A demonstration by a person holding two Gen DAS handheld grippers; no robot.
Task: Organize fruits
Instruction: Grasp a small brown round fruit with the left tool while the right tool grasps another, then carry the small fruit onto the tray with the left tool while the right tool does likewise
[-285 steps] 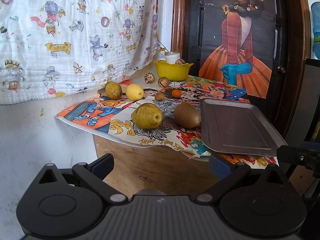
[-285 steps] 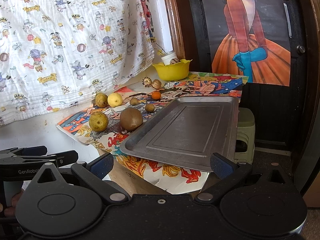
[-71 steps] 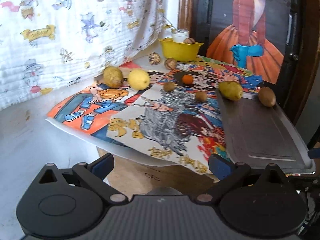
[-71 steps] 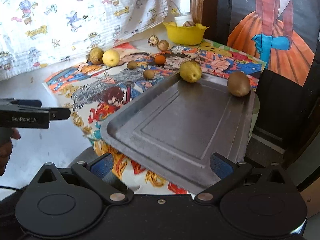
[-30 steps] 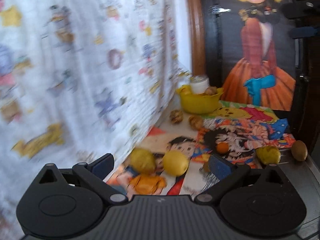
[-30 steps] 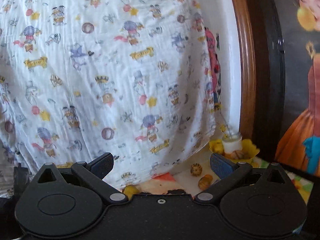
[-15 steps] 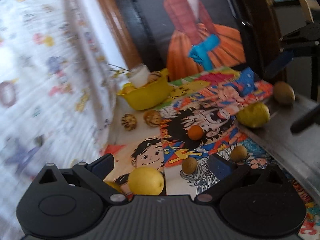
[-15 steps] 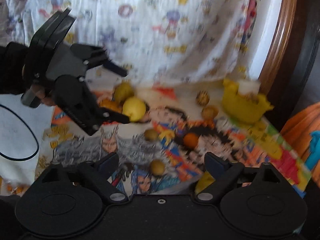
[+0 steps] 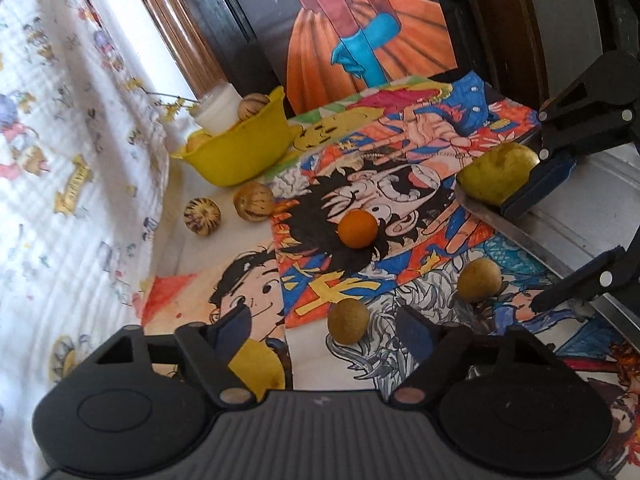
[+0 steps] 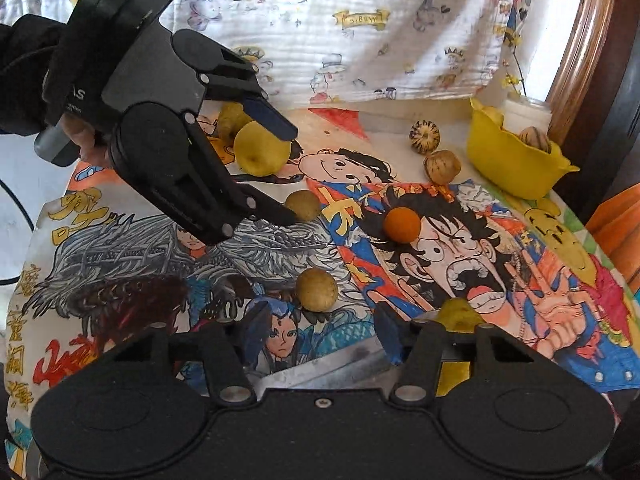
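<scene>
Cartoon cloth (image 10: 460, 240): spread under both claws, covering the table; every loose fruit lies on it.
Printed sheet (image 10: 360, 20): hangs as a backdrop beyond the left gripper.
Metal tray (image 9: 580, 208): right of the left gripper, its corner directly below the right gripper; most of it is cut off in both views.
Left gripper (image 9: 324, 326): jaws have just been closing and stand partly open, nothing pressed between them.
Right gripper (image 10: 316, 328): jaws have just been closing to a narrower gap, with nothing gripped.
Yellow bowl (image 10: 516, 164): far ahead of the right gripper, to its right; it holds a white jar and a striped fruit, both half hidden.
Pear (image 9: 496, 172): on the tray's far corner, partly hidden by the right gripper's blue pad.
Yellow apple (image 10: 260, 148): touching the inner face of the left gripper's far finger; another fruit behind it is mostly hidden.
Orange (image 9: 357, 229): ahead of the left gripper, clear of both claws.
Small brown fruit (image 10: 316, 290): just beyond the right gripper's fingertips.
Second small brown fruit (image 9: 347, 321): ahead of the left gripper, between its fingertips, untouched.
</scene>
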